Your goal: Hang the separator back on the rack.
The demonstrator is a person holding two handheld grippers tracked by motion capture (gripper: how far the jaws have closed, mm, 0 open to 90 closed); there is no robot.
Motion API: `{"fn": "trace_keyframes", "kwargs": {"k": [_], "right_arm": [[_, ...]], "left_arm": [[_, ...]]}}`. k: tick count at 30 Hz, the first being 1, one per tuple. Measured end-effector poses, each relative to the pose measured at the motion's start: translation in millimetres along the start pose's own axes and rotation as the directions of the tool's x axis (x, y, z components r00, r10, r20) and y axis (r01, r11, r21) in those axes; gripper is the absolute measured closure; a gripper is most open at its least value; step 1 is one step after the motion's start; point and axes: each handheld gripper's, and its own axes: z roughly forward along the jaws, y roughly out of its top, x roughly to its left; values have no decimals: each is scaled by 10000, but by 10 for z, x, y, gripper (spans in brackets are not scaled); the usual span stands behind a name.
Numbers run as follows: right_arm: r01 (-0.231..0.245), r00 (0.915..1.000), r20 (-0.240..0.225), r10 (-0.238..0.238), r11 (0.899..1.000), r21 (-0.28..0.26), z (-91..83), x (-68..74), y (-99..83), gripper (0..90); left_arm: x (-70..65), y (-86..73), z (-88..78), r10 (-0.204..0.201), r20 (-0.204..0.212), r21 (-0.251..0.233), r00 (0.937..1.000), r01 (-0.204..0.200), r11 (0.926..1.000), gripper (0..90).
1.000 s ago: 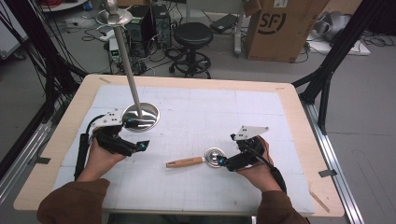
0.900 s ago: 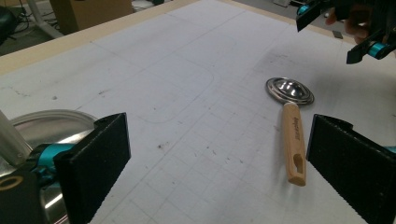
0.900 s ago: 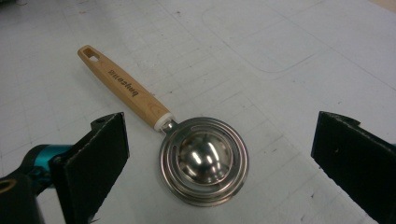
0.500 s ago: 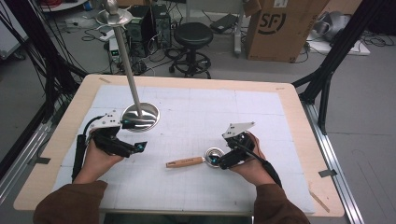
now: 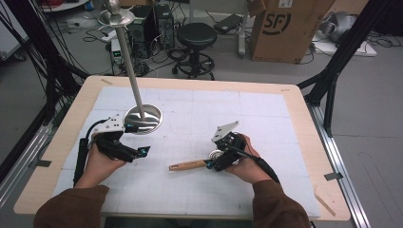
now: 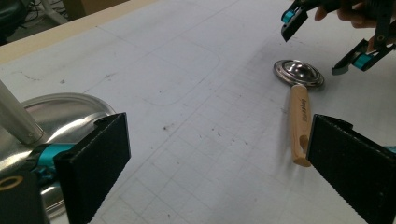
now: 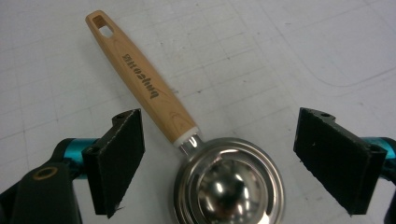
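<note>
A scoop with a light wooden handle (image 5: pixel 187 166) and a round steel head (image 5: pixel 216 155) lies on the white mat, head down. In the right gripper view its head (image 7: pixel 229 182) and neck sit between the pads of my right gripper (image 7: pixel 226 156), apart from both. The jaws have just been closing and stand open around the head. The high view puts my right gripper (image 5: pixel 215 161) right over the head. My left gripper (image 5: pixel 137 139) rests open beside the steel stand's round base (image 5: pixel 142 118). In the left gripper view my left gripper (image 6: pixel 224 172) has nothing between its pads.
The stand's pole (image 5: pixel 128 61) leans up to a small dish at the top. The left gripper view has the stand base (image 6: pixel 60 107) at left, the scoop (image 6: pixel 299 116) at right and the right gripper (image 6: pixel 317 49) above it. A wooden rim (image 5: pixel 304 118) frames the mat.
My right gripper has slid left along the table and now straddles the scoop's head. The left gripper, the stand and the scoop have stayed put.
</note>
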Motion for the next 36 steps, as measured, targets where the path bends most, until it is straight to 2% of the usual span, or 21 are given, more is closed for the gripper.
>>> {"fn": "trace_keyframes", "kwargs": {"k": [3,6,9,14,19,21,26,29,36], "right_arm": [[37,10000,-49,-36,9996,278,59,0,4,158],[148,9992,-375,-130,9987,479,101,7,9,248],[308,9982,-526,-273,9972,677,145,19,17,287],[261,9964,-833,-181,9950,966,232,16,17,358],[467,9928,-1156,-329,9917,1196,279,36,59,422],[636,9917,-1198,-471,9884,1377,297,47,94,440],[1248,9876,-1194,-1018,9707,2051,355,95,197,449],[1386,9852,-1310,-1102,9628,2321,385,102,198,467],[1326,9862,-1304,-1025,9596,2483,394,86,196,530]], "left_arm": [[3,0,-2,-1,-15,-9,10000,1,10000,70],[10,-3,0,-70,7,-33,10000,70,10000,70],[12,-2,5,-43,-2,-13,10000,43,10000,70],[5,-2,8,-43,22,-21,10000,43,10000,70],[10,-2,5,-55,22,-52,10000,55,10000,70],[10,-2,3,-60,36,-53,10000,60,10000,70],[11,0,-5,-26,29,-25,10000,26,10000,70],[9,-2,-3,-13,8,-15,10000,13,10000,70],[6,-1,2,-36,25,-33,10000,36,10000,70]]}}
